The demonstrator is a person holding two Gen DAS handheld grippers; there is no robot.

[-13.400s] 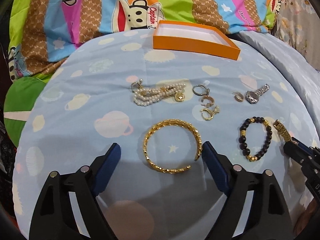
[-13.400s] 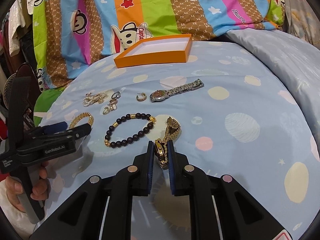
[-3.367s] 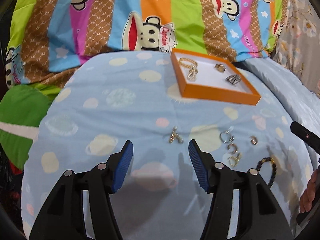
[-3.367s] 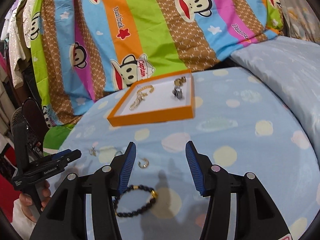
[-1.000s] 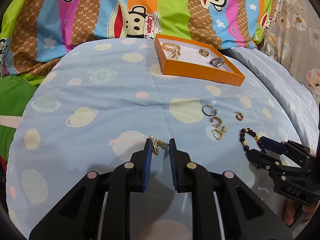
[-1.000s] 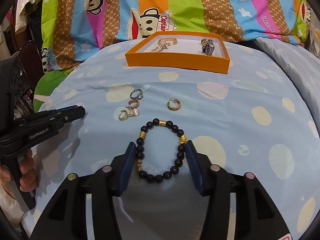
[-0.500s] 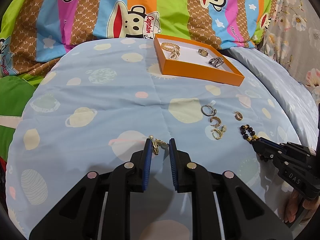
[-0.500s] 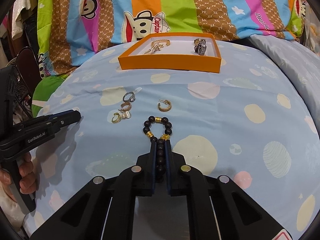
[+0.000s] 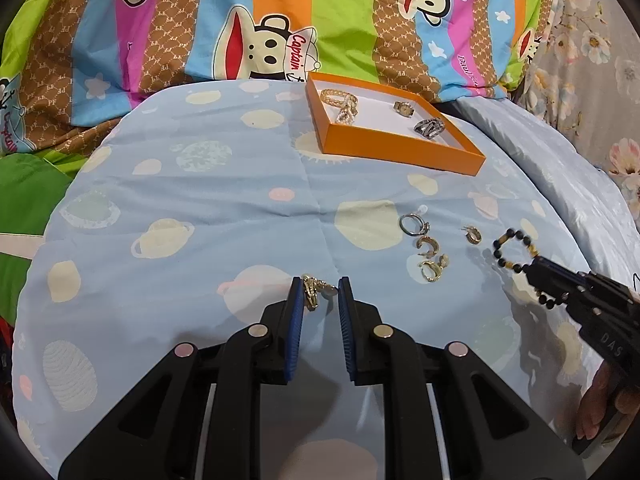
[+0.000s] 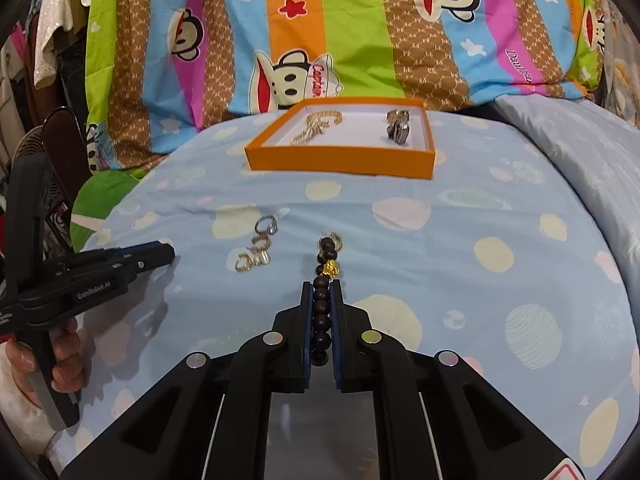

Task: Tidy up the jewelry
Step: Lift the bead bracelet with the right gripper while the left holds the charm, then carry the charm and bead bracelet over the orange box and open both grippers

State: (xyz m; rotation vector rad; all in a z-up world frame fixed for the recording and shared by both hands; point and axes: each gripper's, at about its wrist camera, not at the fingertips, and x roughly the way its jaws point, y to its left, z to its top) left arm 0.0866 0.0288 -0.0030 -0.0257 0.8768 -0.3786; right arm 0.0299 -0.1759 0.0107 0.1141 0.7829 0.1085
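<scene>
My left gripper (image 9: 319,285) is nearly shut around a small gold earring (image 9: 313,289) and holds it just above the blue bedspread. My right gripper (image 10: 321,289) is shut on a dark beaded bracelet (image 10: 325,280) with gold beads, lifted off the spread; it also shows in the left wrist view (image 9: 516,252). The orange tray (image 9: 396,148) at the back holds a gold bracelet (image 9: 339,100), a small watch (image 9: 404,108) and a silver piece (image 9: 430,127). A silver ring (image 9: 412,224) and gold earrings (image 9: 430,256) lie loose on the spread.
A striped monkey-print quilt (image 9: 280,20) rises behind the tray. A pale blue pillow (image 10: 580,148) lies at the right. The bed's rounded edge drops off at the left, by green fabric (image 9: 28,196).
My right gripper has raised the beaded bracelet off the spread, so it hangs stretched between the pads. My left gripper still holds the earring in the same spot.
</scene>
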